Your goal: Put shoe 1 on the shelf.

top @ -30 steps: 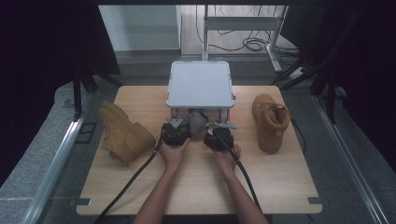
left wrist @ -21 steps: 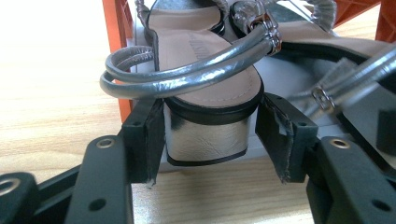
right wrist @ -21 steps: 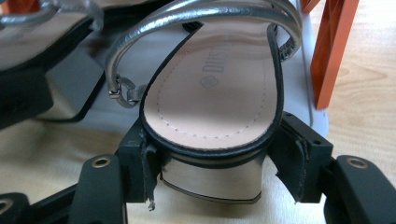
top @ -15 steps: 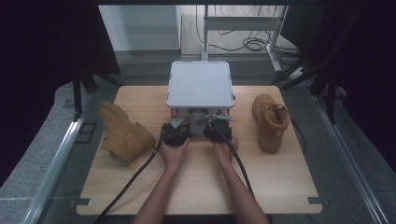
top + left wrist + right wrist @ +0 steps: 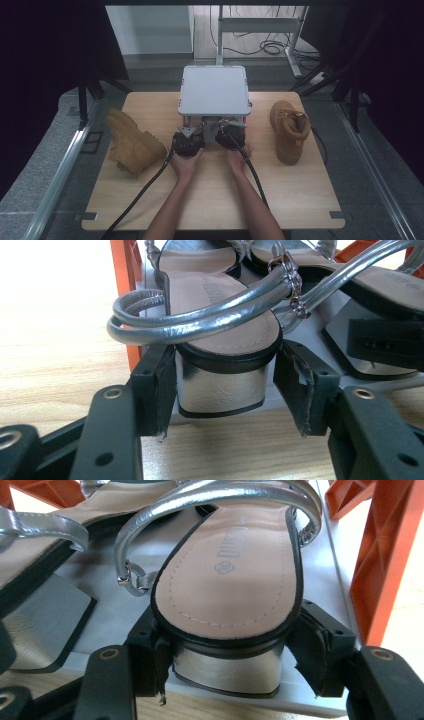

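Sliding inward, my right gripper now brackets its silver sandal's heel. Both grippers stand open around heels, the left gripper touching one side, neither clamped yet.

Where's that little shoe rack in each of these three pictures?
High view: rack at centre, its grey top facing up.
Left gripper view: its orange leg upper left, beside the silver sandal.
Right gripper view: orange leg along the right edge.
Shared landmark: the wooden table.
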A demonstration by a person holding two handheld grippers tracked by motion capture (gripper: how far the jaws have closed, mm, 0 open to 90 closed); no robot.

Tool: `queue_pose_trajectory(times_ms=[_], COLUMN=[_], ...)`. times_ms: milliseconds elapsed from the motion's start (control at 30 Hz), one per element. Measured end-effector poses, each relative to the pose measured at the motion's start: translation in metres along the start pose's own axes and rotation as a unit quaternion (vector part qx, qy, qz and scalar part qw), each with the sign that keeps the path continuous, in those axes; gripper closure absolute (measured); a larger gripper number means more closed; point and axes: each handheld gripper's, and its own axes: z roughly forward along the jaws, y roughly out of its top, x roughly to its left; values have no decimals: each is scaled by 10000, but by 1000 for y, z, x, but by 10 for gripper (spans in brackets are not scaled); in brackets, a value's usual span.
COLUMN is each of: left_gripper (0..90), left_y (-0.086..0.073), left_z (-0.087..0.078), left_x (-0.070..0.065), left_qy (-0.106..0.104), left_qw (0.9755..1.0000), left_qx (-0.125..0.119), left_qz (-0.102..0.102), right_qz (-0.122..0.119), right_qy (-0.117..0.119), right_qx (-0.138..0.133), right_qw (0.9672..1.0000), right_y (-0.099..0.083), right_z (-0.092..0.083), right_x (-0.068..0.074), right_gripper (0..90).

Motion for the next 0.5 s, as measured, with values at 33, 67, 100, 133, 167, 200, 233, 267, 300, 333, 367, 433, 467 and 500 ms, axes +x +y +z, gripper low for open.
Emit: queue_pose_trajectory(times_ms=[33,67,100,133,167,200,233,267,300,333,367,433,467,500], left_gripper=[437,437,437,436,436,436,437,436,436,436,435,435,435,435], left_y=[0,0,0,0,0,0,0,0,0,0,1,2,2,3], left_z=[0,0,0,0,0,0,0,0,0,0,1,2,3,4], left_x=[0,0,0,0,0,0,0,0,0,-1,-2,-4,-5,-5], left_qy=[-1,-1,-1,-1,-1,-3,-1,1,1,17,40,74,85,97], left_qw=[10000,10000,10000,10000,10000,10000,10000,10000,10000,10000,10000,10000,9999,9999], left_qx=[-2,-2,-5,-7,-7,-9,-13,-13,-13,-8,-2,-14,-17,-11], left_qz=[1,1,1,-1,-1,-1,1,4,4,17,39,60,64,69], right_qz=[-2,-27,-39,-26,-26,-24,-28,-27,-42,-46,-52,-53,-51,-46], right_qy=[-8,-27,-43,-42,-42,-43,-39,9,10,14,17,16,16,17], right_qx=[-13,7,17,2,2,1,1,-18,10,13,13,16,20,25], right_qw=[10000,10000,10000,10000,10000,10000,10000,10000,10000,10000,10000,10000,10000,10000], right_y=[0,-1,-1,-2,-2,-2,-2,-2,-2,-2,-2,-2,-2,-2], right_z=[1,1,2,2,2,2,2,2,2,2,2,2,2,2], right_x=[0,1,1,1,1,1,1,0,0,-1,-1,-1,-1,-1], right_gripper=[383,382,382,382,382,382,381,381,381,382,382,383,383,383])
